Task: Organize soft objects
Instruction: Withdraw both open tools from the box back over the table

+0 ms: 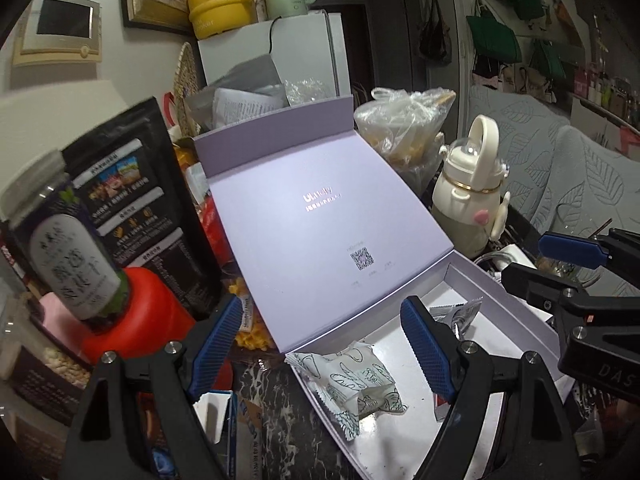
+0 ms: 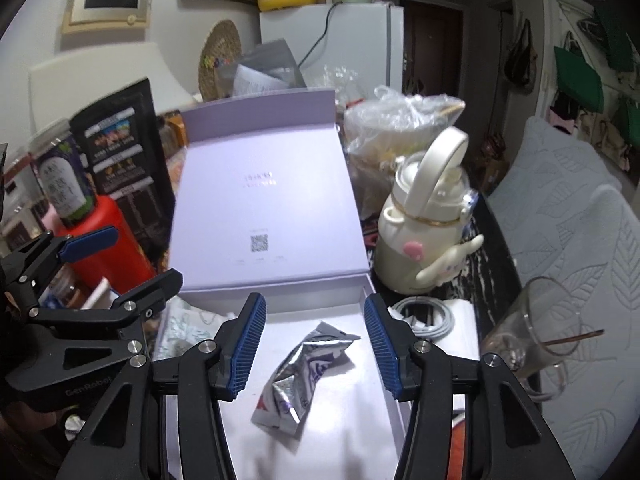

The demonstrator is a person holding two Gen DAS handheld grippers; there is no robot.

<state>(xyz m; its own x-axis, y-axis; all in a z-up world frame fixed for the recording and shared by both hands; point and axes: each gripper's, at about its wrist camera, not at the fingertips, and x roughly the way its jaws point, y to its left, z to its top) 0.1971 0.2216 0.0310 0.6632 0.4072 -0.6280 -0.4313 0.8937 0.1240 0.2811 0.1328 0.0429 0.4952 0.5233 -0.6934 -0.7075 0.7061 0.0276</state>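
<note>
Left gripper [image 1: 326, 346]: jaws wide, empty, above the near left corner of the lilac box [image 1: 472, 280]. White printed packet [image 1: 356, 388]: lying in the box, below and between those fingers, untouched. Right gripper [image 2: 316, 350]: jaws moderately apart, empty. Crumpled silver packet [image 2: 300, 376]: on the box floor beneath and between its pads, clear of both.

The open lilac cardboard box [image 2: 264, 184] looks matt and smooth; the crinkled silver foil packet [image 2: 298, 376] is glossy — beside it, a white printed paper-like pouch [image 1: 356, 384]; the blue ribbed gripper pads [image 2: 250, 350] look rubbery.
</note>
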